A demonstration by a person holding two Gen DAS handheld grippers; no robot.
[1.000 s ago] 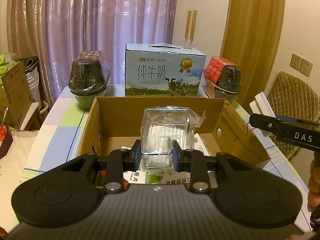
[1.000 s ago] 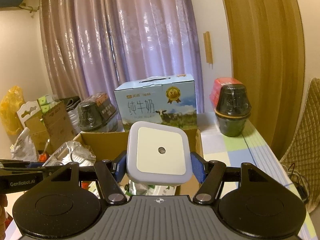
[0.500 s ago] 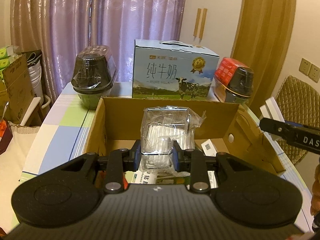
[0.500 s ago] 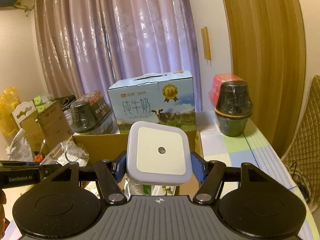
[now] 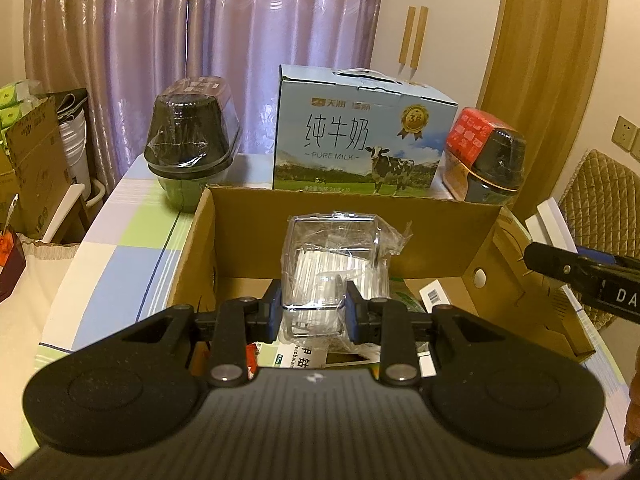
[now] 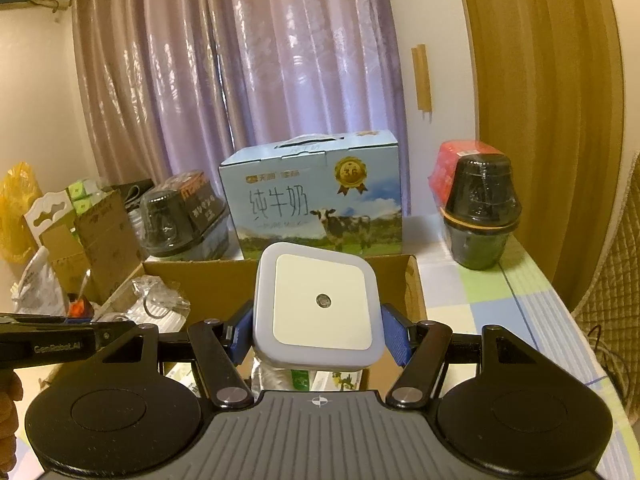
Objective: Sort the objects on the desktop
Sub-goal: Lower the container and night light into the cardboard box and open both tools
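- Cardboard box [image 5: 304, 236]: open-topped, standing on the checked surface [image 5: 120, 264]; its near rim lies under both tools, its far wall runs across the 12 o'clock side, and a flap [image 5: 532, 280] leans outward at 3 o'clock.
- Room inside the box: bare cardboard floor shows at 10 o'clock; printed packets [image 5: 304, 356] and a barcoded carton [image 5: 434, 294] crowd the near and 3 o'clock parts.
- Room outside the box: a strip of bare surface at 9 o'clock, a wider strip at 3 o'clock [image 6: 504, 300] in the right wrist view.
- Milk carton [image 5: 360, 148]: blue, upright, just behind the far wall at 12 o'clock.
- Two wrapped dark bowl packs: one at 11 o'clock [image 5: 188, 148], one with red wrapping at 1 o'clock [image 5: 492, 160], both beyond the box.
- Left hand-held gripper [image 5: 313, 312]: held level over the near rim, fingers clamped on a clear plastic-wrapped pack [image 5: 334, 264] that stands upright above the box interior (contents look like pale sticks; cannot tell further).
- Right hand-held gripper [image 6: 317, 336]: held level at the 3 o'clock side, blue pads pressed against both sides of a square white night light [image 6: 320, 304], its face toward the camera, above the box's near rim.
- Each tool's body shows at the edge of the other's view.
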